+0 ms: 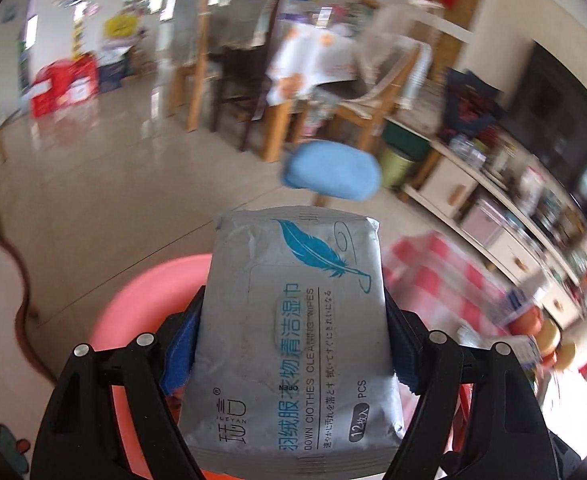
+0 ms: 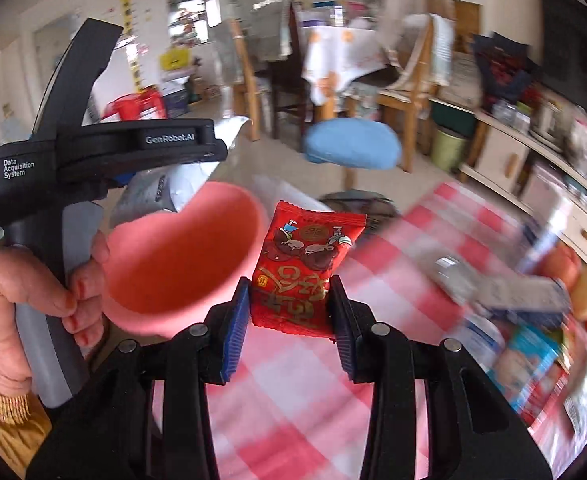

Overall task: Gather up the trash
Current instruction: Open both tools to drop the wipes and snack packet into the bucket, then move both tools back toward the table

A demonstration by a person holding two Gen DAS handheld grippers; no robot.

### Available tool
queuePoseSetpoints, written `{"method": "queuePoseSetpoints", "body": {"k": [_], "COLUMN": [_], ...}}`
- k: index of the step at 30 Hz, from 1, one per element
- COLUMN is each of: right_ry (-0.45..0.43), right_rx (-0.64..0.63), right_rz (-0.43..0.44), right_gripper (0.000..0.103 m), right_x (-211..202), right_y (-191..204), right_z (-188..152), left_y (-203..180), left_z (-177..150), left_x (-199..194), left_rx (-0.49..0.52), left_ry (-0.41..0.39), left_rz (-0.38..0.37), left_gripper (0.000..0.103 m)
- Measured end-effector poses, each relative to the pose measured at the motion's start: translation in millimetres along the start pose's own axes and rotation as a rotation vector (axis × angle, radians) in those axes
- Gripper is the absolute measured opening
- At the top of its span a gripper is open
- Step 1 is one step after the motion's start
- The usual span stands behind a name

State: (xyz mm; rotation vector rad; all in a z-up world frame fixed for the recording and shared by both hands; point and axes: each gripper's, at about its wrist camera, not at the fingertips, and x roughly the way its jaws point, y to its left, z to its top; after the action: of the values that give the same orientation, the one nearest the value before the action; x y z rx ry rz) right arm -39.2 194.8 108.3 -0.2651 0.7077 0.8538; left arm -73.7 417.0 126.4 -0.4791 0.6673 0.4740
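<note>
Two tongs | left [image 1: 293,344] pinching wipes pack [image 1: 297,320] | right [image 2: 289,304] pinching red snack packet [image 2: 305,268]

Your left gripper [image 1: 293,344] clamps a grey wipes pack [image 1: 293,332]. A pink basin [image 1: 133,304] sits just below it, near left.

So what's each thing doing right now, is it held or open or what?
Left gripper: shut on the grey wipes pack.
Right gripper: shut on the red snack packet.
Pink basin: upright, looks empty inside.
Checked tablecloth: spread flat, cluttered at its right.
</note>
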Motion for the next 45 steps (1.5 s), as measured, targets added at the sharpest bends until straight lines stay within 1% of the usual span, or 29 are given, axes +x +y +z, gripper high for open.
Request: {"method": "queuePoseSetpoints", "body": {"k": [1,5,8,10,13,14,15,16,18,20,21,24,25,29,31,34,36,38,40,45], "right_ry": [0.003,0.025,0.041,0.059,0.069,0.062,0.052,0.045,0.029,0.013,0.003,-0.019,-0.022,-0.03,-0.029,-0.034,-0.04,-0.045,-0.051,-0.068], "right_rx": [-0.01,-0.05,-0.06,-0.061,-0.05,-0.043,-0.033,-0.024,-0.009,0.005,0.015,0.037,0.042,0.062,0.074,0.094,0.112,0.126,0.133,0.161], "right_rz": [0.011,0.047,0.06,0.068,0.052,0.043,0.036,0.028,0.006,-0.023,-0.029,-0.069,-0.081,-0.125,-0.136,-0.147,-0.15,-0.146,-0.153,-0.165], "right_gripper": [0.04,0.041,0.042,0.045,0.058,0.066,0.073,0.075,0.08,0.083,0.086,0.09,0.091,0.094,0.094,0.094,0.094,0.094,0.095,0.095], "right_x": [6.3,35.8,55.5,65.0,70.1,68.8,65.8,62.2,52.9,42.3,35.9,20.7,16.2,-1.3,-8.6,-19.5,-26.7,-33.7,-41.5,-57.5], "right_y": [7.7,38.4,51.7,58.4,61.3,61.5,59.4,56.2,50.4,44.1,39.8,28.3,25.1,11.6,4.1,-6.0,-12.9,-19.4,-25.6,-43.4], "right_z": [4.8,21.9,28.6,28.0,23.0,21.3,19.2,16.3,10.1,4.2,0.5,-8.9,-11.8,-26.9,-35.3,-46.2,-53.1,-59.6,-66.1,-80.0], "left_y": [15.2,46.6,58.7,60.1,60.5,57.6,56.0,55.1,48.6,41.3,37.9,22.2,15.6,-10.2,-23.3,-42.6,-58.2,-71.6,-83.0,-104.7], "left_z": [3.1,7.6,7.0,5.9,6.4,6.4,6.2,5.8,4.5,3.2,2.8,0.7,-0.7,-4.4,-7.5,-11.4,-15.9,-19.0,-22.9,-31.4], "left_x": [2.8,12.0,18.0,21.2,20.4,19.8,19.2,18.3,17.0,14.9,13.8,7.5,3.8,-8.8,-14.8,-21.4,-25.7,-26.6,-23.5,-10.0], "left_rx": [-0.026,-0.084,-0.113,-0.112,-0.118,-0.123,-0.127,-0.13,-0.129,-0.116,-0.111,-0.094,-0.082,-0.009,0.031,0.098,0.151,0.187,0.211,0.234], "left_ry": [0.007,0.035,0.064,0.074,0.064,0.06,0.056,0.05,0.036,0.006,-0.008,-0.077,-0.106,-0.209,-0.249,-0.282,-0.298,-0.294,-0.27,-0.195], "left_rz": [0.021,0.058,0.08,0.086,0.09,0.088,0.083,0.073,0.057,0.032,0.021,-0.048,-0.069,-0.115,-0.144,-0.179,-0.184,-0.183,-0.194,-0.204], "left_gripper": [0.079,0.079,0.079,0.082,0.086,0.088,0.088,0.089,0.089,0.089,0.089,0.089,0.091,0.093,0.095,0.095,0.095,0.095,0.095,0.095]}}
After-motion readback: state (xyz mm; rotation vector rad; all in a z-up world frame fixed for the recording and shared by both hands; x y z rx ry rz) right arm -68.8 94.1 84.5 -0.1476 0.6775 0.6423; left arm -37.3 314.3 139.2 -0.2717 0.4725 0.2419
